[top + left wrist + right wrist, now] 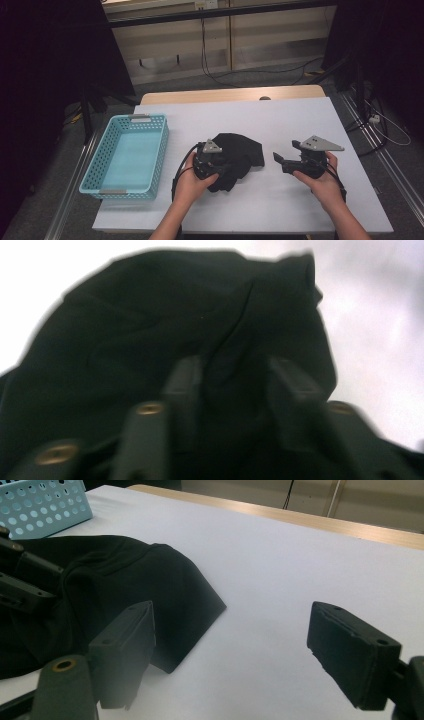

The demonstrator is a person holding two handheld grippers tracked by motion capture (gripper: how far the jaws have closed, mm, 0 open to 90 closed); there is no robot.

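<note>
The left tool (212, 159) rests on a crumpled black cloth (239, 152) on the white tabletop (280, 120). The right tool (290, 161) hovers just beside the cloth, a turquoise basket (100, 175) beyond the left tool.

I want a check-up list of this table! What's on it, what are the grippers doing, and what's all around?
Surface: white table, wooden far edge.
Job's things: crumpled black cloth; empty turquoise basket to its left.
Clutter: nothing seen.
Grippers: left gripper on the cloth, a fold between its jaws; right gripper open, beside the cloth over bare table.
Cables: black cable loops from left gripper; more on the floor.
Surroundings: dark stands, grey floor, pale wall.
</note>
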